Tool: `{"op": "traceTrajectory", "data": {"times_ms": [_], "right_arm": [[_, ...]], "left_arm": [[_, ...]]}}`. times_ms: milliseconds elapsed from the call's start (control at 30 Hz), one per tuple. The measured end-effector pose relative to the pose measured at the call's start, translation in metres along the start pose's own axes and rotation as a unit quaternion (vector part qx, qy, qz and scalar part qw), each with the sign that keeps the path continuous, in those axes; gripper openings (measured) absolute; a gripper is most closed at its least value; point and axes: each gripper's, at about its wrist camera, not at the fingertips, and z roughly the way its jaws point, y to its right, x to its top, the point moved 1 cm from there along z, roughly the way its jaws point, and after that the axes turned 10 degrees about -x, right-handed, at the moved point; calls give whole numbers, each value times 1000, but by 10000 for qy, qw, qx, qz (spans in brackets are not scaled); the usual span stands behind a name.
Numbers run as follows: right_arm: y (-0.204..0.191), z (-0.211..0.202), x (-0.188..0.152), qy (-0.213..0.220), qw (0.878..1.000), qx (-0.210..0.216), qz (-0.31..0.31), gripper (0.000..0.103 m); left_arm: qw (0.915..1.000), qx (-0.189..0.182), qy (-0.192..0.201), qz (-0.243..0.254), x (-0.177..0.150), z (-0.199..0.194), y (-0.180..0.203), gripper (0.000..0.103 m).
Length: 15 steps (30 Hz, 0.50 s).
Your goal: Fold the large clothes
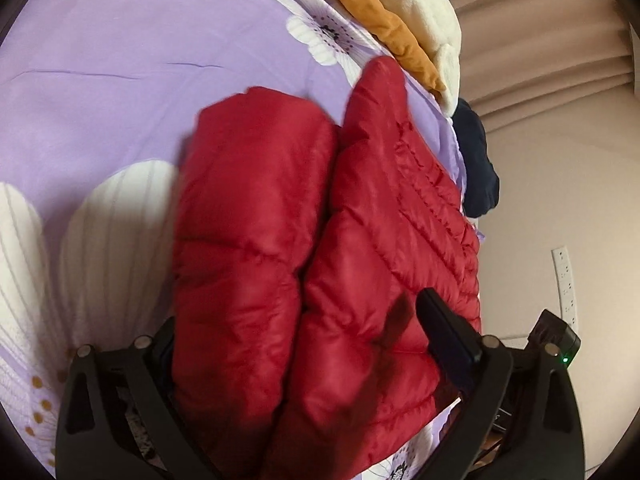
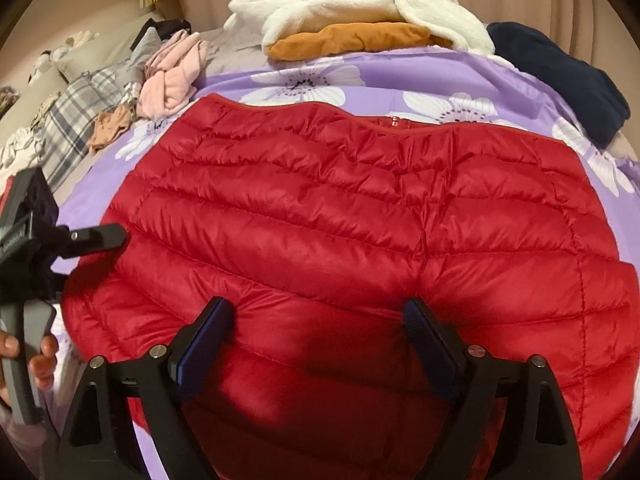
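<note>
Covering the bed, a purple floral sheet (image 2: 520, 92); beige curtains (image 1: 540, 60), seemingly.

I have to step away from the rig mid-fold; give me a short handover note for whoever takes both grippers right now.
Left gripper: open, red puffer jacket bulging between its fingers, no clear pinch.
Right gripper: open over the jacket's near part, holding nothing.
Jacket: spread on the purple floral bedsheet, hem towards the far side; the left wrist view shows one part doubled into two puffy lobes.
Behind it: white fleece on an orange garment, navy garment at far right.
Done: jacket laid out, one fold apparently begun.
Left: finish folding, probably then stack it.
</note>
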Motion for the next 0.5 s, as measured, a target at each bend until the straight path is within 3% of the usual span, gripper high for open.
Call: {"op": "traceTrajectory", "data": {"times_ms": [200,400,500], "right_arm": [[2,-14,3,72,10000,-10,-12,91],[12,-47,8,790,9965,-188,195,91],[18,-36,15,667,9970,-195,336,79]], "left_arm": [[9999,134,9,33,-1,-1,-2,87],[9997,201,102,-78,-3,-5,-6,76],[9994,314,137,-39,-4,-5,-4,73]]}}
